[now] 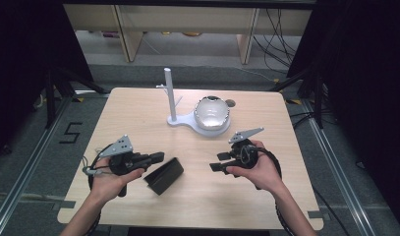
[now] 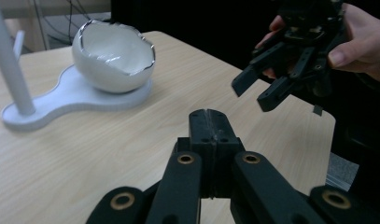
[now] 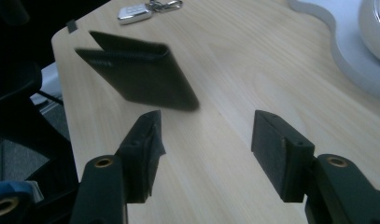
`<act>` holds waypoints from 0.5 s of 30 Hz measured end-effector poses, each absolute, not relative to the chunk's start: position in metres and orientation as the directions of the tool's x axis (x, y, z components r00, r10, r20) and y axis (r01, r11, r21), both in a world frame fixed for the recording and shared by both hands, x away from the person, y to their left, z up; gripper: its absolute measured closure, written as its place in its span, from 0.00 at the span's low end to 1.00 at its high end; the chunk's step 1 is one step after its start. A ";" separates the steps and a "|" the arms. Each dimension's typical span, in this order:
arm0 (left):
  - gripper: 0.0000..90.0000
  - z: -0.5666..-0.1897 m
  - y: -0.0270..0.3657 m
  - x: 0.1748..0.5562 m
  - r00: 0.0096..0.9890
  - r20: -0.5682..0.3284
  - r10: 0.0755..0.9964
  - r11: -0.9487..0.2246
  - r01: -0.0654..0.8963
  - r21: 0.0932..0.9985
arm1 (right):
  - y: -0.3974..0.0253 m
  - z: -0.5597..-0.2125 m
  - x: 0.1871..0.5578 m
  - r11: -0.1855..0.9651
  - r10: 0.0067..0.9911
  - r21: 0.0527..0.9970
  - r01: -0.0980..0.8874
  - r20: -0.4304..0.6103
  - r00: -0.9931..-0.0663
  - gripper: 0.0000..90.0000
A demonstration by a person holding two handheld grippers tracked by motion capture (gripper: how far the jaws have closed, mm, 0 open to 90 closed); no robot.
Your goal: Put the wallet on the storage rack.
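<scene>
A black wallet (image 1: 164, 175) stands half open like a tent on the wooden table (image 1: 138, 113), near the front left. My left gripper (image 1: 158, 157) is just to its left and slightly behind it; the jaws are shut on nothing (image 2: 209, 122). My right gripper (image 1: 218, 162) is held at the front right, pointing left toward the wallet (image 3: 141, 74). Its jaws are open and empty (image 3: 206, 126), a short way from the wallet. The left gripper view also catches the right gripper (image 2: 253, 93), open in the person's hand.
A white stand (image 1: 180, 120) with an upright pole (image 1: 169, 93) sits at the table's middle back, carrying a white eggshell-shaped bowl (image 1: 212, 112). A silver key fob with keys (image 3: 141, 11) lies by the table edge beyond the wallet. A small dark disc (image 1: 230, 103) lies behind the bowl.
</scene>
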State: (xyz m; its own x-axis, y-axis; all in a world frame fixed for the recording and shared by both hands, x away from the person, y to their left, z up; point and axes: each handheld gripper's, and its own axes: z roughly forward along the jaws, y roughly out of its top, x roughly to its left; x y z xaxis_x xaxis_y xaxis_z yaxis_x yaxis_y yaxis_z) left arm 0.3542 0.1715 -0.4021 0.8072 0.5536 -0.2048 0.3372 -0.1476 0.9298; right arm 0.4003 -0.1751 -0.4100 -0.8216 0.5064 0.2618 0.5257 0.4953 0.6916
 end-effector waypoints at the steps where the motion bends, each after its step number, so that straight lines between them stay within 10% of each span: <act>1: 1.00 -0.401 0.168 0.356 0.811 -0.198 0.551 -0.160 0.336 0.928 | -0.171 -0.409 0.402 0.497 0.488 0.701 0.511 0.260 -0.833 0.48; 8: 0.99 -0.423 0.162 0.359 0.797 -0.218 0.563 -0.185 0.379 0.907 | -0.161 -0.416 0.408 0.530 0.472 0.677 0.511 0.265 -0.841 0.47; 15: 0.65 -0.422 0.153 0.359 0.808 -0.225 0.545 -0.284 0.430 0.857 | -0.168 -0.429 0.405 0.528 0.479 0.665 0.529 0.281 -0.832 0.47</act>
State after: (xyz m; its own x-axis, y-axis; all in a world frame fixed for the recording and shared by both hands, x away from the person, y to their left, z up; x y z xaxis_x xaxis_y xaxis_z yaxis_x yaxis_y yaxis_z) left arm 0.3586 0.1531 -0.4215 0.8076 0.5451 -0.2251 0.4305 -0.2839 0.8568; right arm 0.4052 -0.1678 -0.4288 -0.8315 0.4793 0.2807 0.5286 0.5276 0.6649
